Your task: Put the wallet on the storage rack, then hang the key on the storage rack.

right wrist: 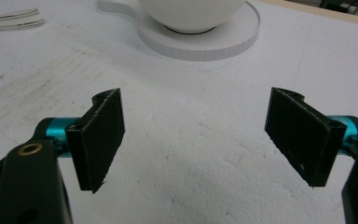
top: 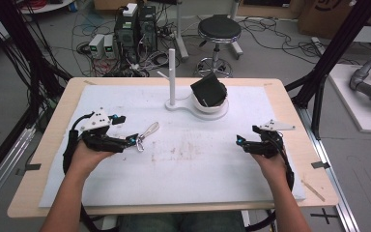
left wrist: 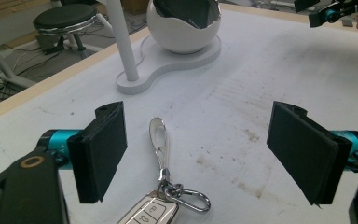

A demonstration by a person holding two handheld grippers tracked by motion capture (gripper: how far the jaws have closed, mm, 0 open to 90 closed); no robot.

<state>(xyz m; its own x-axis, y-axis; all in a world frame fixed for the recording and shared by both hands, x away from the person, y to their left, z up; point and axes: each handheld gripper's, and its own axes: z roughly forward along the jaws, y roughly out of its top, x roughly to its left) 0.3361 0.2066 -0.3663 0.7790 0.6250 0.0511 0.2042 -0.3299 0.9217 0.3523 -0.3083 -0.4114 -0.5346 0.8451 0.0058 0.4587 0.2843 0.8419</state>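
White stand, silver keyring — stained white mat

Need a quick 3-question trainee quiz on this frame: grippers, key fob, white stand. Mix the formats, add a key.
1. True or false: the left gripper is shut on the key fob.
2. Multiple choice: in the left gripper view, where does the fob with its metal clip lie?
A. on the white mat between the open jaws
B. inside the white bowl
C. hung on the white post
3. Fill in: the right gripper is open over bare ____.

Key: 1 false, both jaws stand wide apart and the fob lies loose; 2 A; 3 mat.
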